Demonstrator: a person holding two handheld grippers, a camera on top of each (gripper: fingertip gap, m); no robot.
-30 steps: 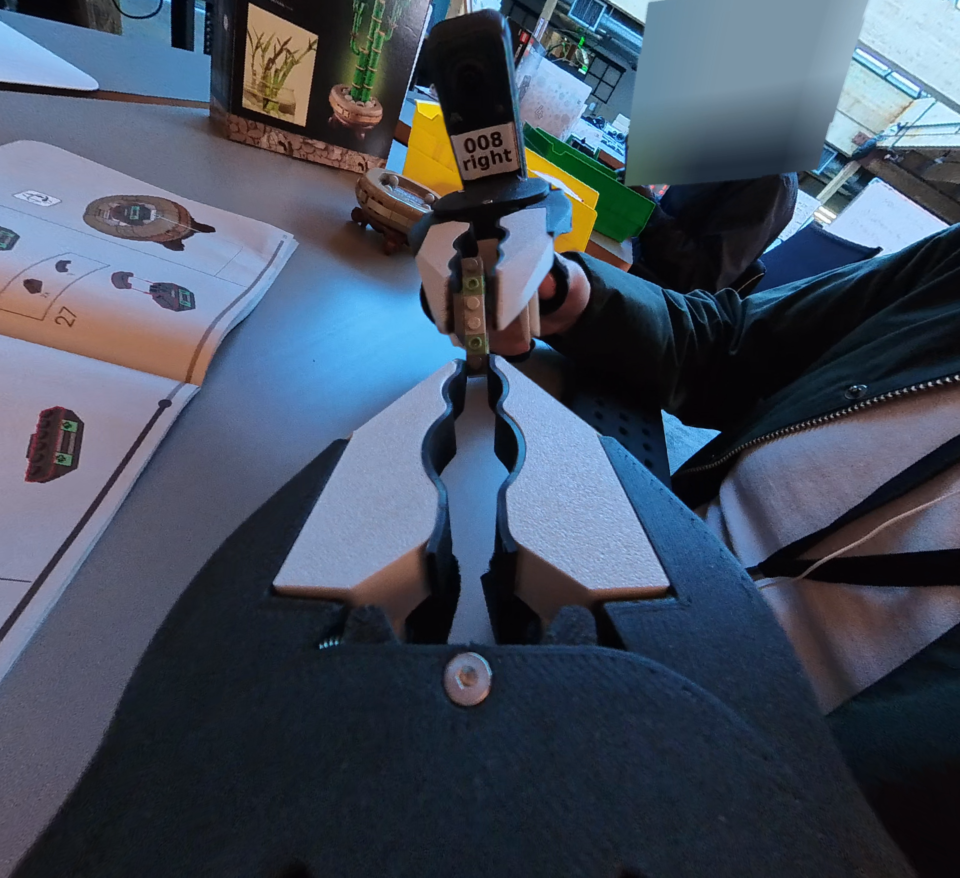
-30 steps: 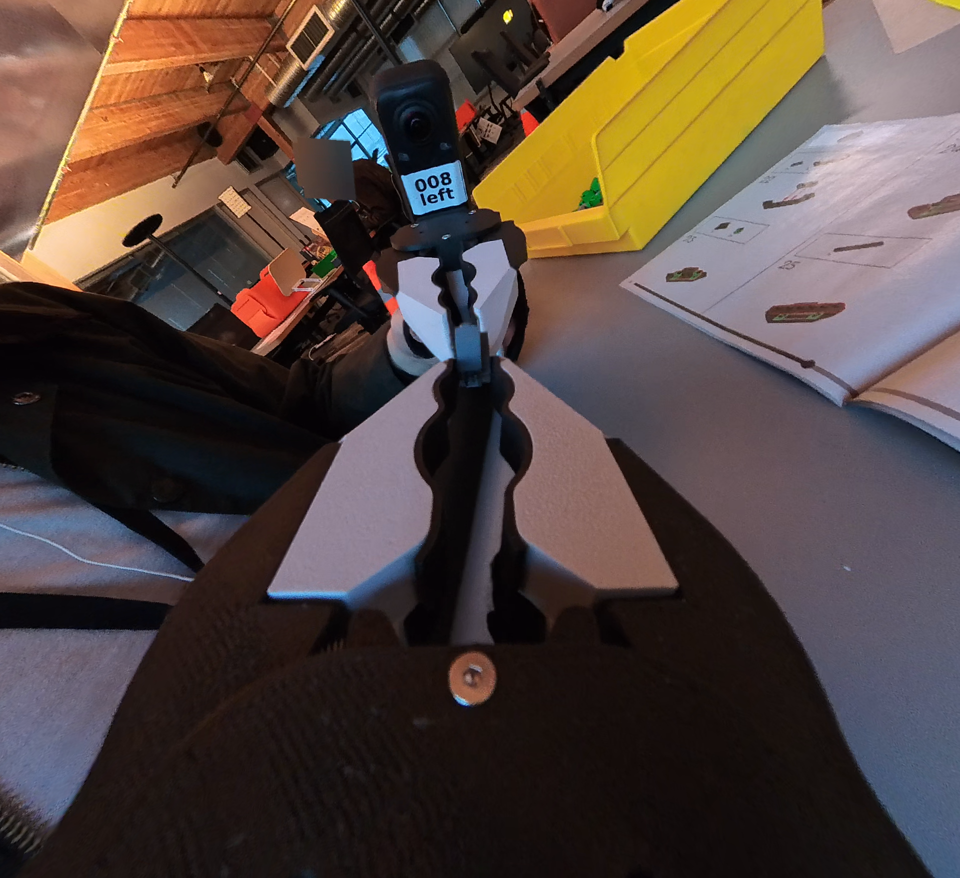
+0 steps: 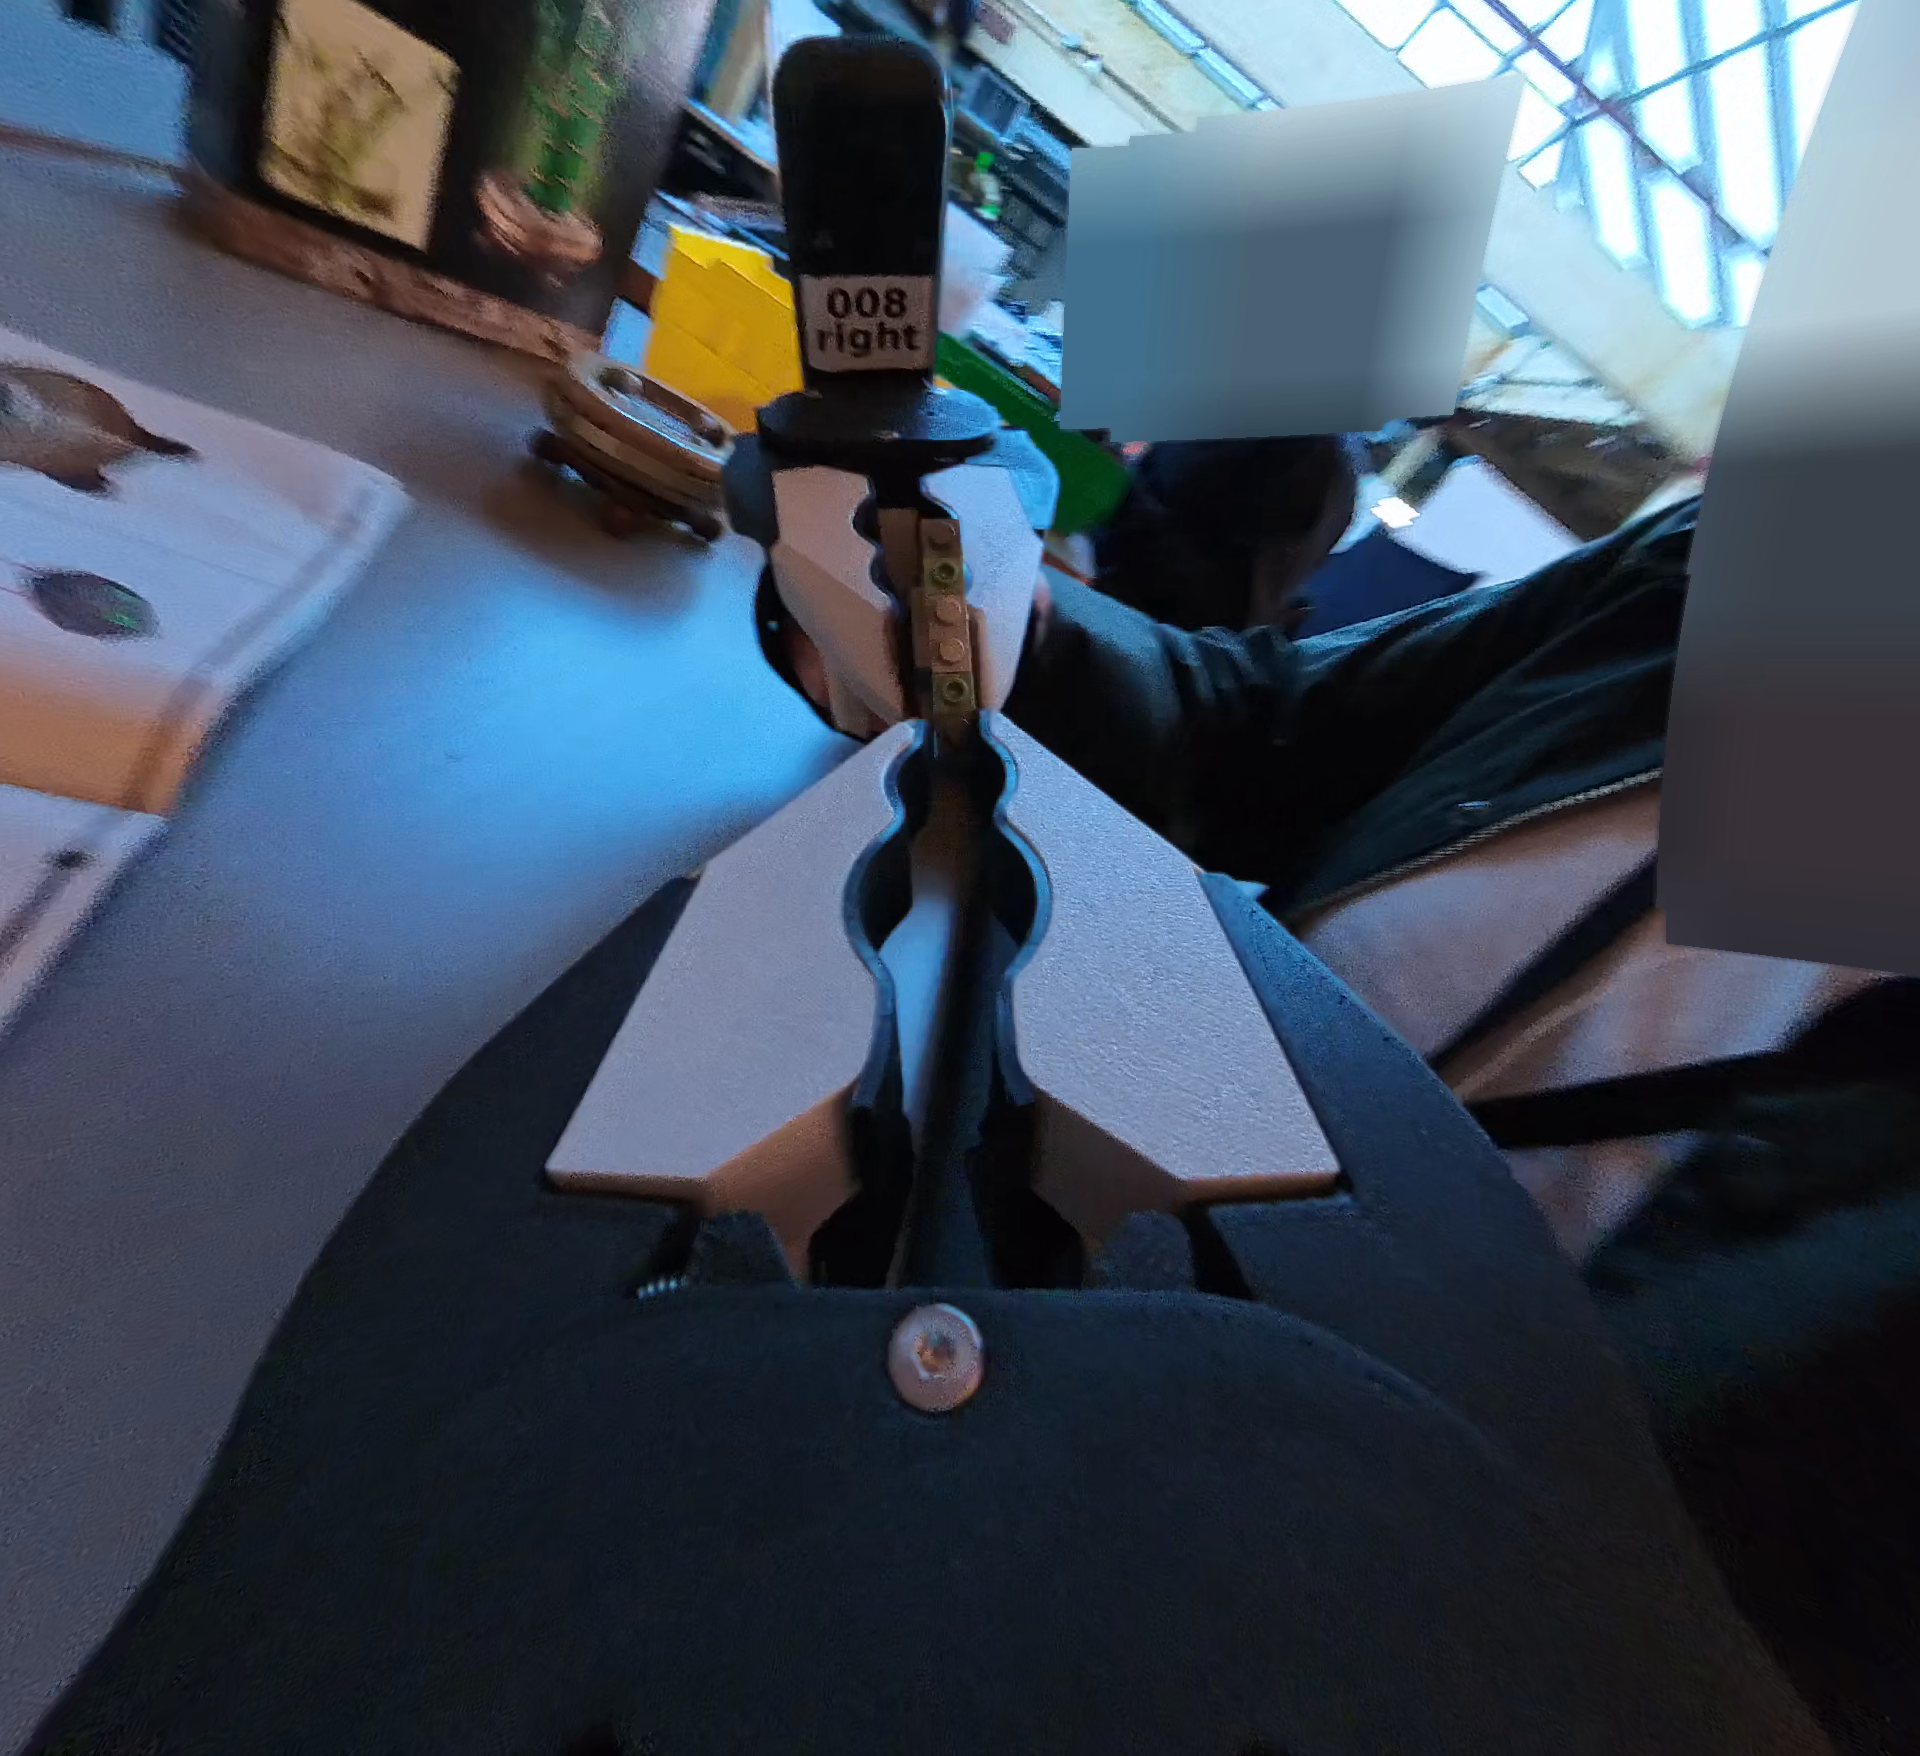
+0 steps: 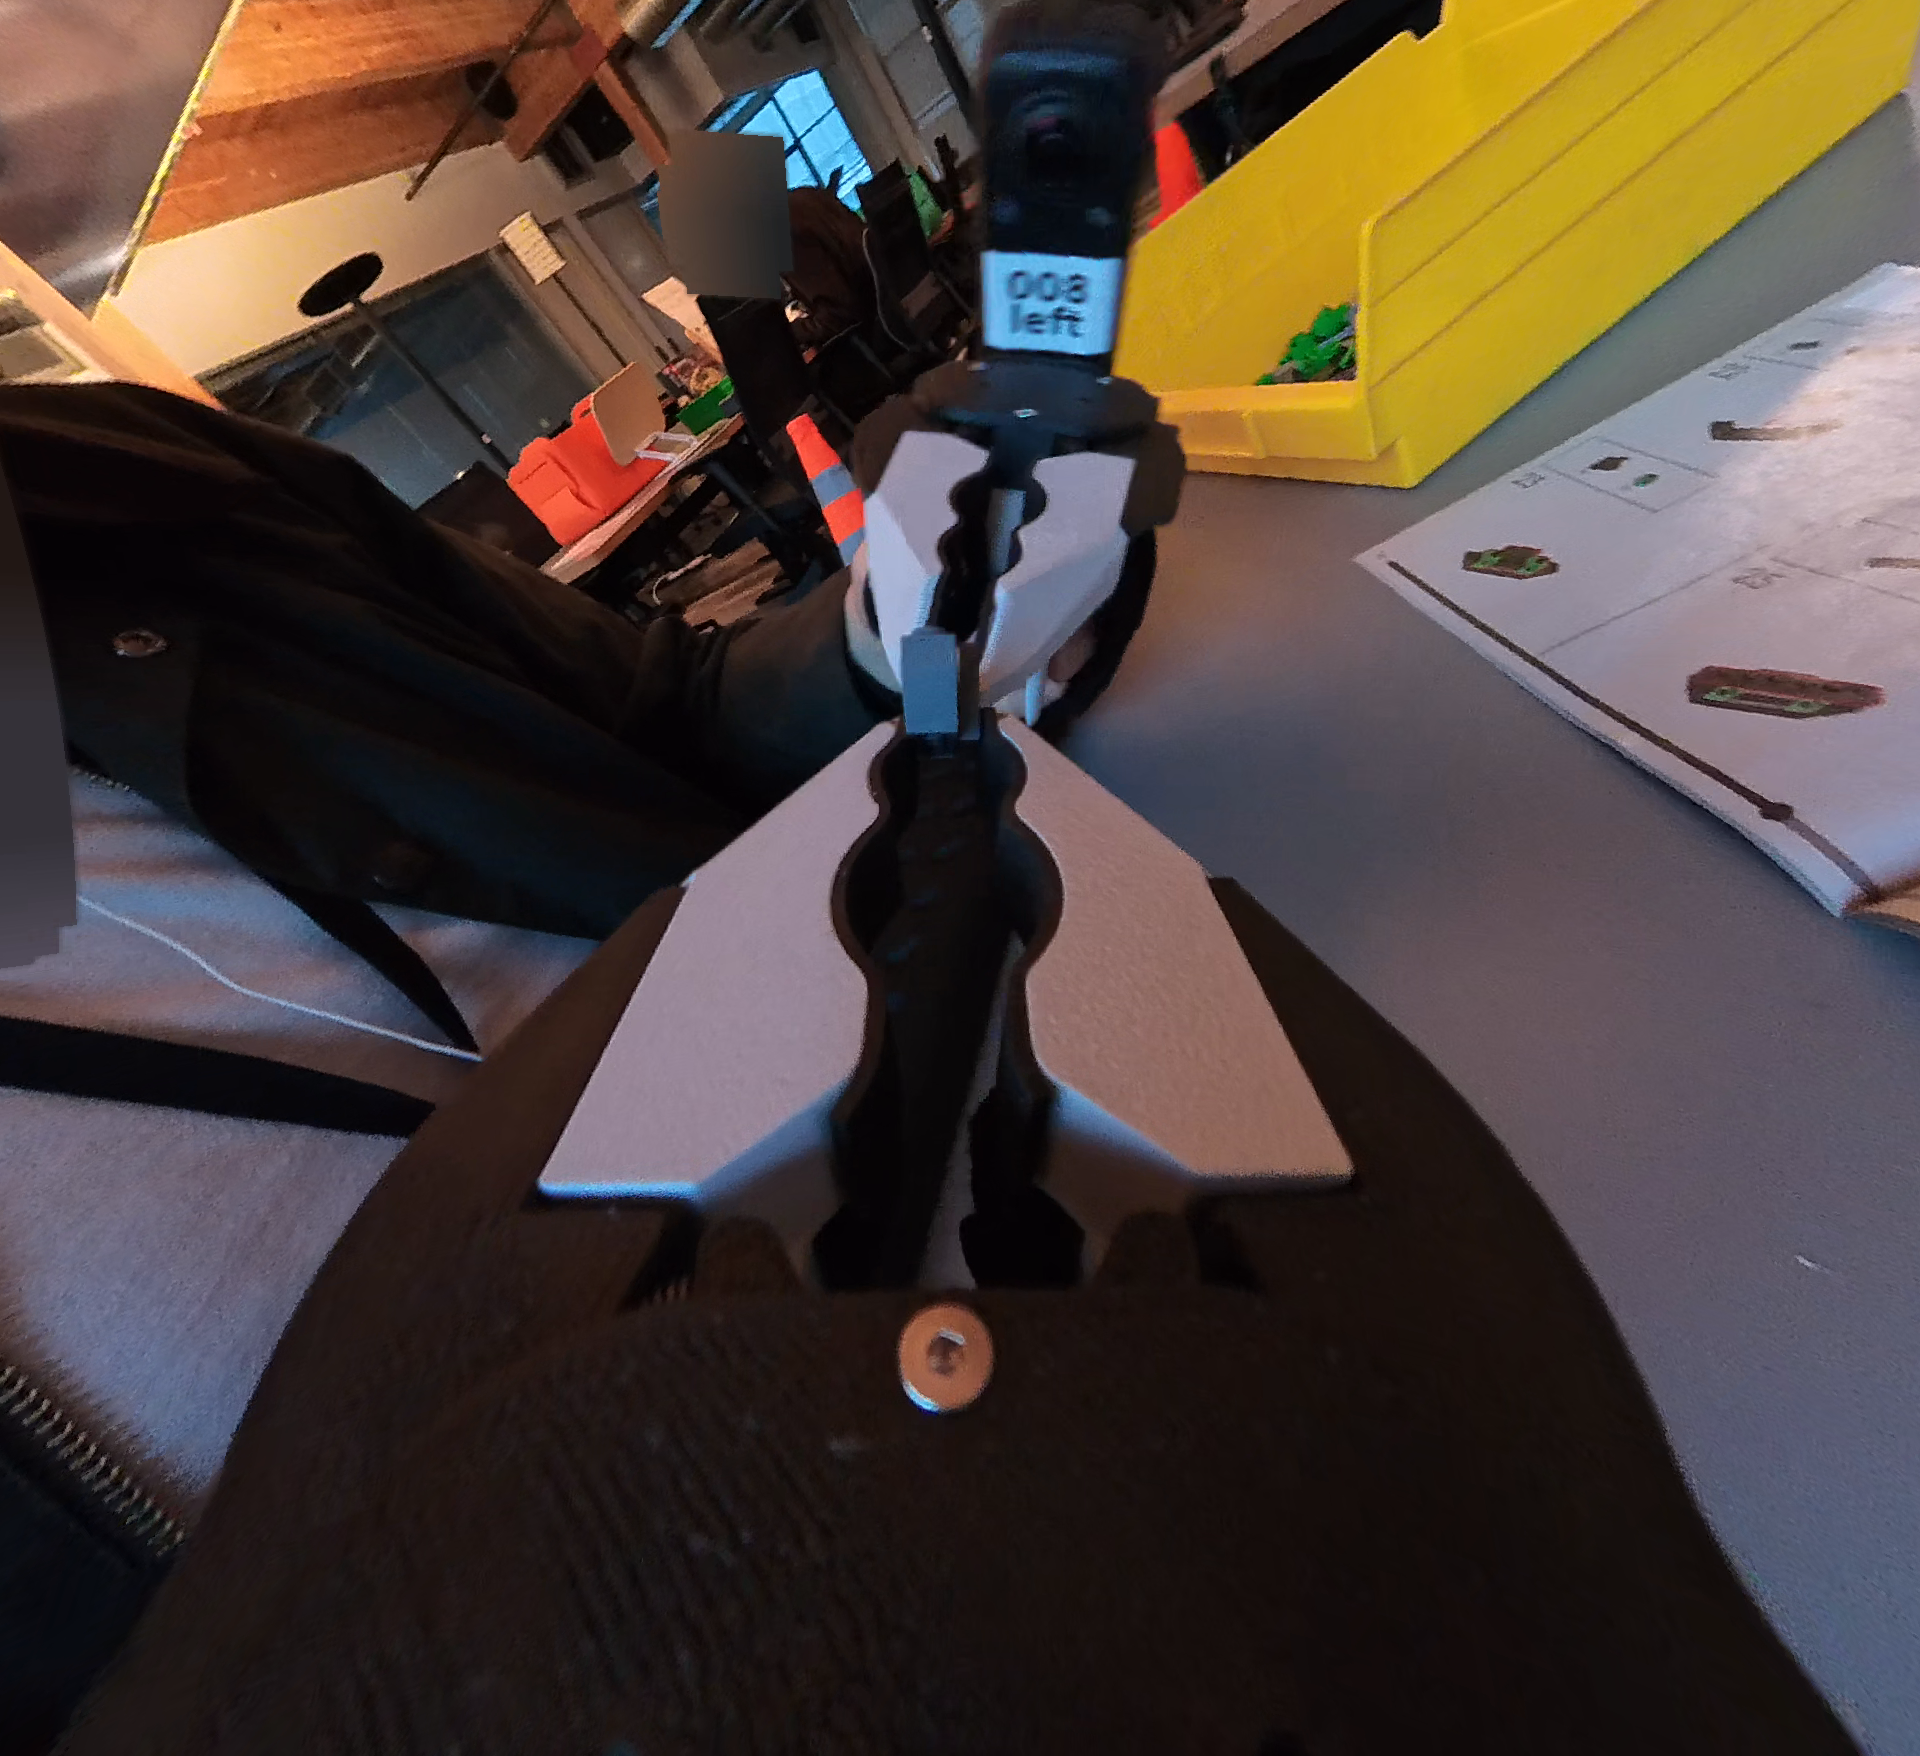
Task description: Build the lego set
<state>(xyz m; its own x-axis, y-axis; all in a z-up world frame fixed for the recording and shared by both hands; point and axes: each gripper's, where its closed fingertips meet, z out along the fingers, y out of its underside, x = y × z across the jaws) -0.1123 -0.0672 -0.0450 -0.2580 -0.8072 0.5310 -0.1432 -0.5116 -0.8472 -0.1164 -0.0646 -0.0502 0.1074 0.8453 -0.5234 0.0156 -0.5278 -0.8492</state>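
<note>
A grey table (image 4: 1455, 875) fills the foreground of a workshop with wooden ceiling beams, exposed ducts and a skylight roof. On it lie an open instruction booklet (image 4: 1714, 563), a yellow bin (image 4: 1558, 179) holding green pieces, a dark product box (image 3: 436, 75) and a round brown base (image 3: 639, 439) — all blurred in the left wrist view. The two tools meet tip to tip above the table. The right gripper (image 4: 961, 738) is pinched on a thin studded tan strip (image 3: 943, 610), held upright. The left gripper (image 3: 940, 730) is pressed together at that strip's lower end. Orange cones and cluttered desks stand farther back.
</note>
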